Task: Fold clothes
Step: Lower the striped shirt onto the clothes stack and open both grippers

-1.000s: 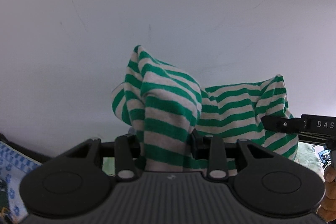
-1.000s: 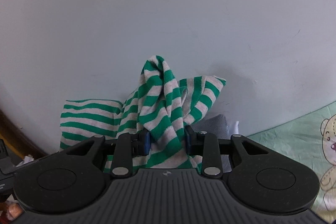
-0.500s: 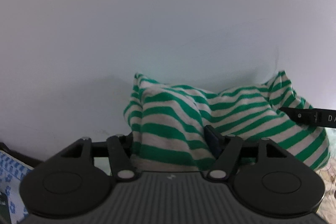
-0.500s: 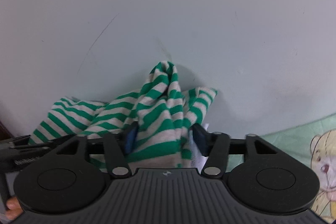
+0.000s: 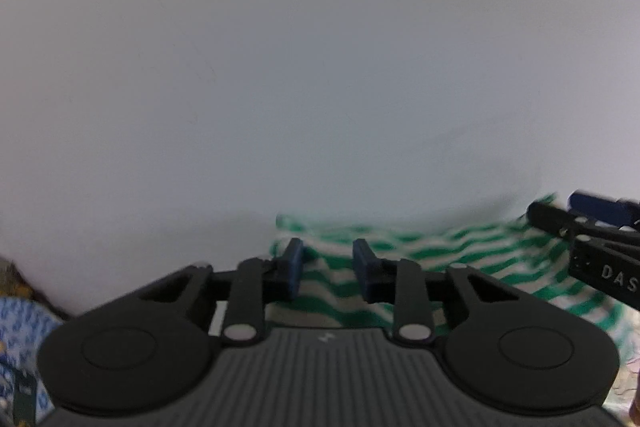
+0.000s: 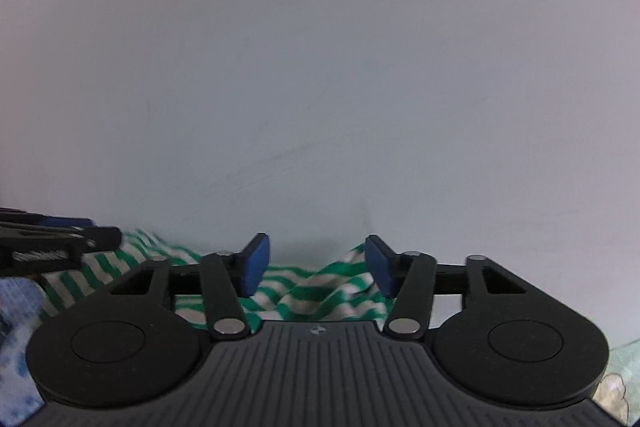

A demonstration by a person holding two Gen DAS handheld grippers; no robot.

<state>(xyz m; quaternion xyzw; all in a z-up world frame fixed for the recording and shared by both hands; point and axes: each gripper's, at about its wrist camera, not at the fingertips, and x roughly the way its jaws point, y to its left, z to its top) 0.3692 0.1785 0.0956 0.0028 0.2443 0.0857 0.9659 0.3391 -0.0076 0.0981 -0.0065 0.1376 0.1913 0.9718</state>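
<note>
Both grippers have released the striped garment (image 6: 320, 291) held a second ago. The left gripper (image 5: 326, 267) and right gripper (image 6: 316, 263) now stand parted and empty; the cloth, formerly bunched high between their pads, lies low beneath them against the white wall (image 5: 320, 67).

We see the striped garment (image 5: 460, 259) only as a motion-smeared band, its near part hidden behind the left tool (image 5: 327, 269). In the right wrist view the right tool (image 6: 316, 265) covers its lower folds. The blue patterned cloth (image 5: 16, 331) is cut by the frame edge and too blurred for us to identify.
</note>
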